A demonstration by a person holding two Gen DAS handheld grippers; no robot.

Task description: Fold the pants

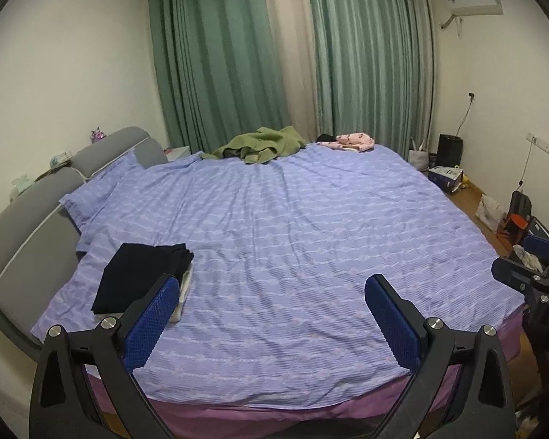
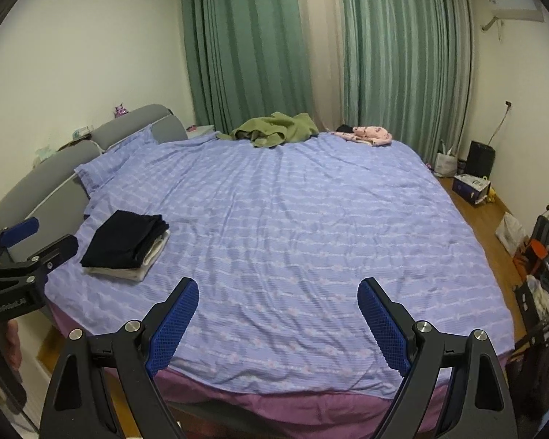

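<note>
A folded black garment [image 1: 142, 274] [image 2: 124, 243] lies on top of a folded white one near the bed's left side, close to the headboard. At the far edge of the bed a crumpled olive-green garment [image 1: 263, 144] [image 2: 274, 131] lies in a heap, and a pink garment [image 1: 351, 141] [image 2: 369, 133] lies to its right. My left gripper [image 1: 273, 280] hangs open over the near part of the bed, just right of the black stack. My right gripper [image 2: 278, 283] is open too, with only the sheet between its fingers. Neither gripper holds any cloth.
The bed [image 1: 311, 219] [image 2: 311, 219] has a lilac striped sheet and a grey headboard [image 1: 29, 226] on the left. Green curtains [image 2: 245, 44] hang behind it. On the wooden floor to the right stand a box [image 2: 472, 186], bags and a black bin [image 2: 481, 159].
</note>
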